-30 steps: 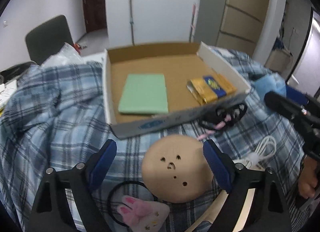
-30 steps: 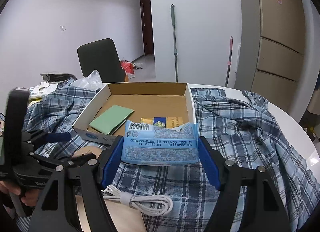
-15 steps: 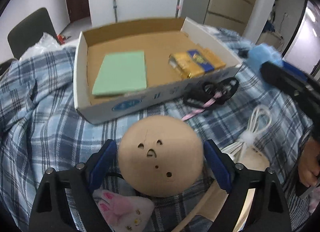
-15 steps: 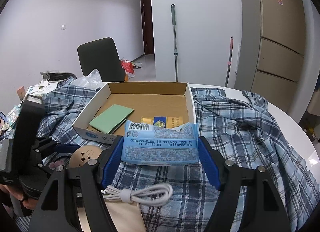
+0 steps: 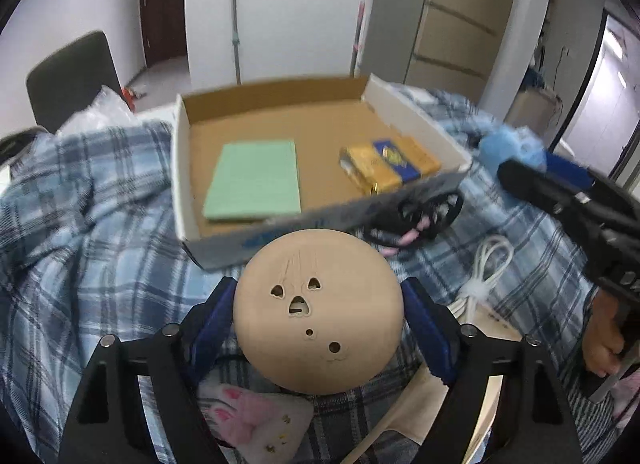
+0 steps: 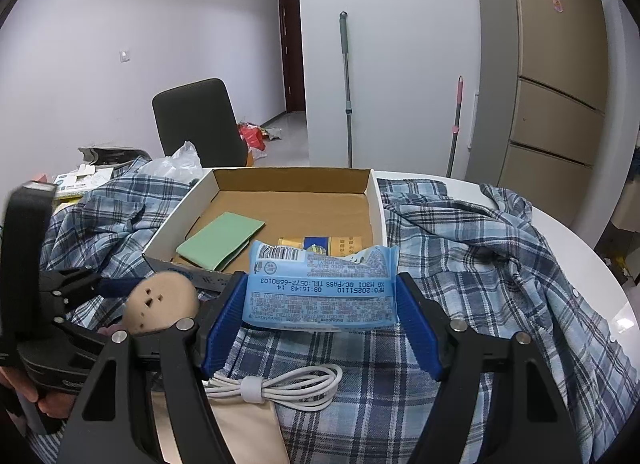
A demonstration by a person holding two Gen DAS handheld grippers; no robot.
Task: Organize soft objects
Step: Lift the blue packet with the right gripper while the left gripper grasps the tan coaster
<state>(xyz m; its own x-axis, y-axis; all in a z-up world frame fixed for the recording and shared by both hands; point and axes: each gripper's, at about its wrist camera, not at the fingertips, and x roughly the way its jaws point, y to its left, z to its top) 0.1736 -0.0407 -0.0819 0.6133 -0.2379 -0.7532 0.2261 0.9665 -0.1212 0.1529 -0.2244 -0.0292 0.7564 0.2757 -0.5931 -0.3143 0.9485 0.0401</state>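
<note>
A tan round squishy toy (image 5: pixel 316 316) with small face holes sits between the blue pads of my left gripper (image 5: pixel 318 288). The jaws are closing and both pads touch its sides. It hangs just in front of the open cardboard box (image 5: pixel 180 167), which holds a green pad (image 5: pixel 254 179) and a yellow-and-blue packet (image 5: pixel 388 165). My right gripper (image 6: pixel 320 292) is shut on a light blue wipes packet (image 6: pixel 320 264), held above the plaid cloth near the box's front edge (image 6: pixel 378 203). In the right wrist view the toy (image 6: pixel 160 300) shows at the lower left.
A blue plaid shirt (image 6: pixel 480 256) covers the round white table. A coiled white cable (image 6: pixel 280 382) lies on a beige bag below the right gripper. A pink bunny pouch (image 5: pixel 248 420) and black hair ties (image 5: pixel 424 215) lie near the toy. A dark chair (image 6: pixel 196 119) stands behind.
My left gripper's jaws have narrowed from wide apart onto the tan toy, and the toy now sits closer to the box front. The right gripper and its packet have not moved.
</note>
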